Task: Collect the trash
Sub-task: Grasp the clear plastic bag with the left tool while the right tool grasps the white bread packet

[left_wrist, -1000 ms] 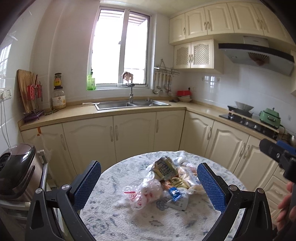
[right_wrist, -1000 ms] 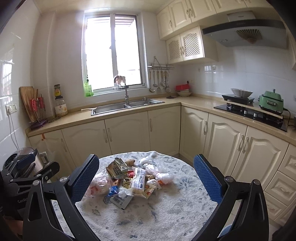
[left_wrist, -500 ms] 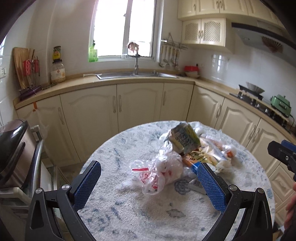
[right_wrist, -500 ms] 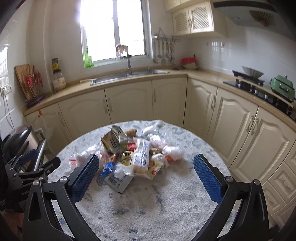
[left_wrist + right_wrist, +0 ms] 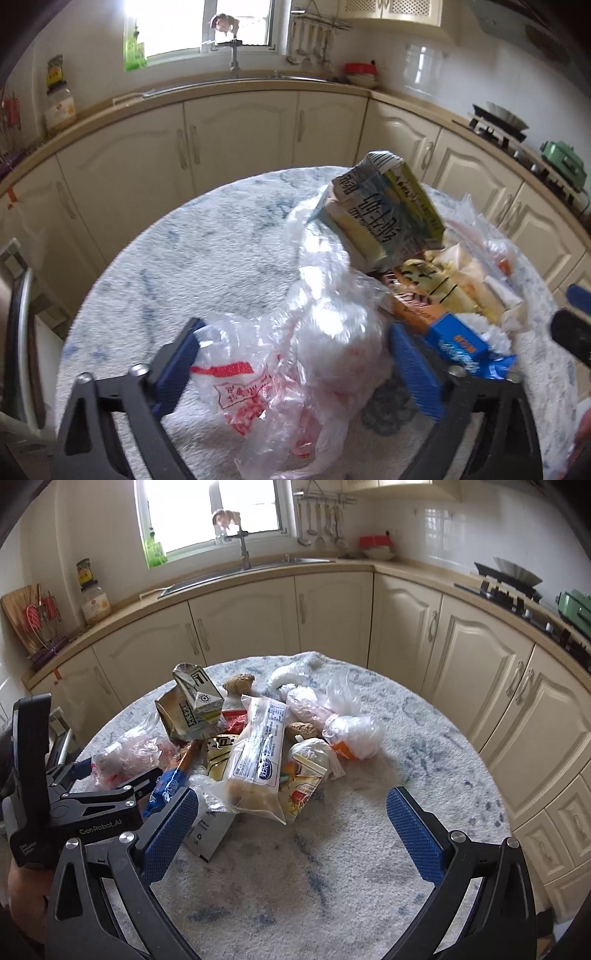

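Observation:
A heap of trash lies on a round table with a white and blue cloth [image 5: 332,867]. My left gripper [image 5: 295,365] is open, with its fingers on either side of a crumpled clear plastic bag with red print [image 5: 295,354], also seen in the right wrist view [image 5: 125,757]. Behind it lie a squashed milk carton [image 5: 384,210], a blue wrapper [image 5: 458,347] and yellow packets. My right gripper [image 5: 291,830] is open and empty, just in front of a clear bread bag [image 5: 258,753]. The left gripper shows in the right wrist view [image 5: 122,779].
Cream cabinets and a counter with a sink [image 5: 251,568] curve behind the table. A stove [image 5: 517,587] and a green pot [image 5: 561,162] stand at the right. An appliance [image 5: 14,332] sits left of the table. A knotted white bag [image 5: 354,734] lies at the heap's right side.
Both grippers have moved forward and down toward the heap. The left gripper's fingers now flank the plastic bag. The right gripper has come close to the bread bag.

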Demonstrator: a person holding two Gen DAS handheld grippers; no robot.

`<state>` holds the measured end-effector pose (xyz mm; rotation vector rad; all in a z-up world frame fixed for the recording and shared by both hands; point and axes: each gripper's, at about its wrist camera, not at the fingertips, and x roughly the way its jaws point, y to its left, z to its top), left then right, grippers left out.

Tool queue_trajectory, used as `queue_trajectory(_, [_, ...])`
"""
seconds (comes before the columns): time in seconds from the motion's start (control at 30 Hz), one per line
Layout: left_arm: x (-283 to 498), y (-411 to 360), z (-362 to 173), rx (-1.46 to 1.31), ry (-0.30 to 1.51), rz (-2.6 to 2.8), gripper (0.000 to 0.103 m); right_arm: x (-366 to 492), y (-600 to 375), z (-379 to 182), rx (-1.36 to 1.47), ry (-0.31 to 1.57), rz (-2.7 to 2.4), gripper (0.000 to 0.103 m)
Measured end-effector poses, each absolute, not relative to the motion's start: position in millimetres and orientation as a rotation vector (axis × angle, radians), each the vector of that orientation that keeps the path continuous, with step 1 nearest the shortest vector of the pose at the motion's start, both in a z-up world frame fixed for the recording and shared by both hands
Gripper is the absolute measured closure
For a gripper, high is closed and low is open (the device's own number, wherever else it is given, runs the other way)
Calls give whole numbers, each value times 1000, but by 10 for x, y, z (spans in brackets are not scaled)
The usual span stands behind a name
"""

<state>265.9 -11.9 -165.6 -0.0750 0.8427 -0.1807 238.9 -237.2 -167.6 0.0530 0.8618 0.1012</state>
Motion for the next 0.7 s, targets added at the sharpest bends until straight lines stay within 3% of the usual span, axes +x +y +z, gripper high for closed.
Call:
queue_trajectory(0.1, [2723,-43,-1629,-100,837,-196,40,2509,-2312,-1720,58,871,119,0])
queue_trajectory(0.17, [2733,20,-1620,-110,832,-203,47,2629,-2241,-1767,57,886,143,2])
queue_trajectory(0.33, [2703,232,-1602,-148,825,-187,53,2891,-2093,-1949,38,945,158,36])
queue_trajectory(0.4, [2688,298,-1592,-154,821,-180,55,2942,-2042,-2008,-3,941,144,39])
queue_trajectory(0.47, [2659,324,-1594,-159,819,-178,56,2931,-1997,-1999,-36,932,157,65])
queue_trajectory(0.5, [2654,338,-1593,-162,817,-177,57,2920,-1988,-1997,-35,940,173,70])
queue_trajectory(0.7, [2465,376,-1609,-173,807,-172,59,2637,-2085,-1970,-2,944,223,71])
